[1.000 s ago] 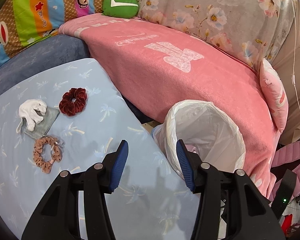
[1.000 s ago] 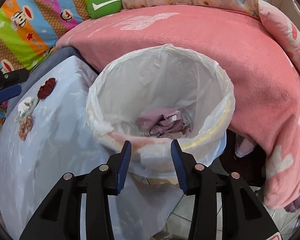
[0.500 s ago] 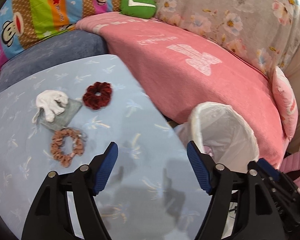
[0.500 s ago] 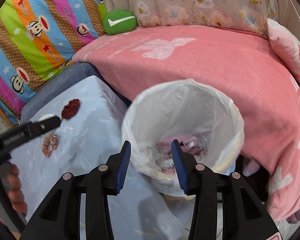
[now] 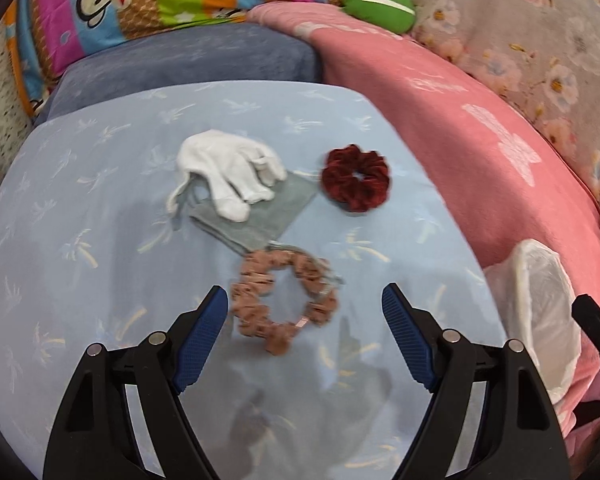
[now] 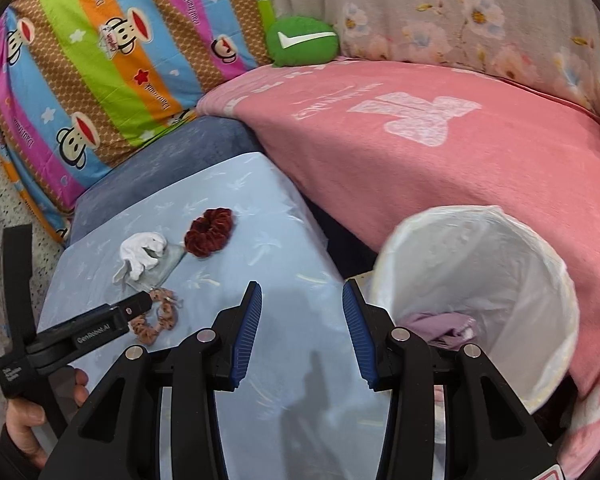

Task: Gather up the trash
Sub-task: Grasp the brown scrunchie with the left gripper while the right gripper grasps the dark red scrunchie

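On the light blue table [image 5: 80,280] lie a tan scrunchie [image 5: 284,300], a dark red scrunchie [image 5: 356,182], a white glove [image 5: 232,172] and a grey cloth [image 5: 268,212] under the glove. My left gripper [image 5: 304,332] is open wide and empty, its fingers on either side of the tan scrunchie, just above it. In the right wrist view my right gripper [image 6: 302,332] is open and empty above the table's near edge, left of the white-lined trash bin [image 6: 480,292], which holds purple trash [image 6: 444,328]. The left gripper [image 6: 140,304] shows there at the tan scrunchie [image 6: 156,320].
A pink blanket [image 5: 480,152] covers the sofa behind the table and bin [image 5: 540,300]. A striped monkey-print pillow [image 6: 100,72] and a green cushion [image 6: 300,40] lie at the back. A blue-grey cushion [image 5: 188,60] borders the table's far edge.
My left gripper has swung left from the bin to the tan scrunchie and opened wider. My right gripper has drawn back from over the bin toward the table.
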The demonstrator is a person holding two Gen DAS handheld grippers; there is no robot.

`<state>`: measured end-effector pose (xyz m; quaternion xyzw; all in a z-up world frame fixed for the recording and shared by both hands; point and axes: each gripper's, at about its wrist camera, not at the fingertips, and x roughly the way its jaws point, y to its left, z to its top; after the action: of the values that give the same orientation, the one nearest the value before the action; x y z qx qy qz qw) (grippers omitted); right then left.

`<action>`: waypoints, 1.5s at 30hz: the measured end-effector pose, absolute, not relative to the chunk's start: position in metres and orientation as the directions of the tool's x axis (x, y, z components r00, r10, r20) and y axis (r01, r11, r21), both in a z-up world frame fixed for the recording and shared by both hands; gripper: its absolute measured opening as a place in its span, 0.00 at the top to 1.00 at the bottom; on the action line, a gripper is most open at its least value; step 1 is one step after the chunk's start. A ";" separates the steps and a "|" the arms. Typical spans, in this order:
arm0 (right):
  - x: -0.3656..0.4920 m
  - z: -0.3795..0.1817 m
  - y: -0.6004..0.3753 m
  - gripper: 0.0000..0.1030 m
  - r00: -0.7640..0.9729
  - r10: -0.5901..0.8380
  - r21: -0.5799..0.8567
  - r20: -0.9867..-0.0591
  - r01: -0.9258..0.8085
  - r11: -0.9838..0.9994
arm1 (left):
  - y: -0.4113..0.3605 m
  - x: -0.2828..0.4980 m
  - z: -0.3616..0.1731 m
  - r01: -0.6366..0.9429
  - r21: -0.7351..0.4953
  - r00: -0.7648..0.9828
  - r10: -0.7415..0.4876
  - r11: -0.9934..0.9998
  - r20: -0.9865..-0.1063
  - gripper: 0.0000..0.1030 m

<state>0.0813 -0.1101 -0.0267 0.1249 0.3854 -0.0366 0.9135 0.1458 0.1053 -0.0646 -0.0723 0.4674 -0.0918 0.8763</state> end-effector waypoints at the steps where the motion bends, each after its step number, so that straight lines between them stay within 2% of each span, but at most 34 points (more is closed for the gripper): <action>1: 0.086 -0.028 -0.105 0.58 0.697 0.035 0.200 -0.716 0.157 0.967 | 0.109 0.148 -0.067 0.086 -0.212 0.542 -0.224 0.973 -0.810 0.27; 5: 0.104 -0.034 -0.087 0.58 0.684 0.052 0.198 -0.727 0.136 0.971 | 0.123 0.158 -0.080 0.067 -0.217 0.523 -0.220 0.974 -0.823 0.32; 9: 0.119 -0.044 -0.070 0.58 0.666 0.070 0.200 -0.743 0.121 0.972 | 0.129 0.166 -0.091 0.067 -0.223 0.493 -0.227 0.973 -0.840 0.45; 15: 0.139 -0.056 -0.050 0.58 0.644 0.092 0.202 -0.760 0.100 0.974 | 0.132 0.167 -0.097 0.113 -0.248 0.461 -0.272 0.962 -0.845 0.83; 23: 0.172 -0.065 -0.031 0.58 0.635 0.111 0.206 -0.765 0.078 0.975 | 0.148 0.159 -0.068 0.128 -0.296 0.514 -0.319 0.946 -0.796 0.86; 30: 0.210 -0.073 -0.018 0.58 0.628 0.114 0.210 -0.770 0.080 0.974 | 0.165 0.177 -0.039 0.111 -0.303 0.586 -0.309 0.947 -0.749 0.86; 41: 0.271 -0.098 -0.014 0.58 0.593 0.095 0.208 -0.799 0.124 0.970 | 0.159 0.221 -0.030 0.118 -0.304 0.616 -0.310 0.945 -0.724 0.86; 45: 0.282 -0.111 -0.017 0.65 0.565 0.100 0.211 -0.819 0.133 0.968 | 0.152 0.227 -0.034 0.130 -0.305 0.608 -0.319 0.943 -0.727 0.86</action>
<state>0.2824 -0.0166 -0.1115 0.1252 0.4664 -0.0093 0.8756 0.2267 0.1518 -0.0336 -0.1114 0.4245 -0.1262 0.8896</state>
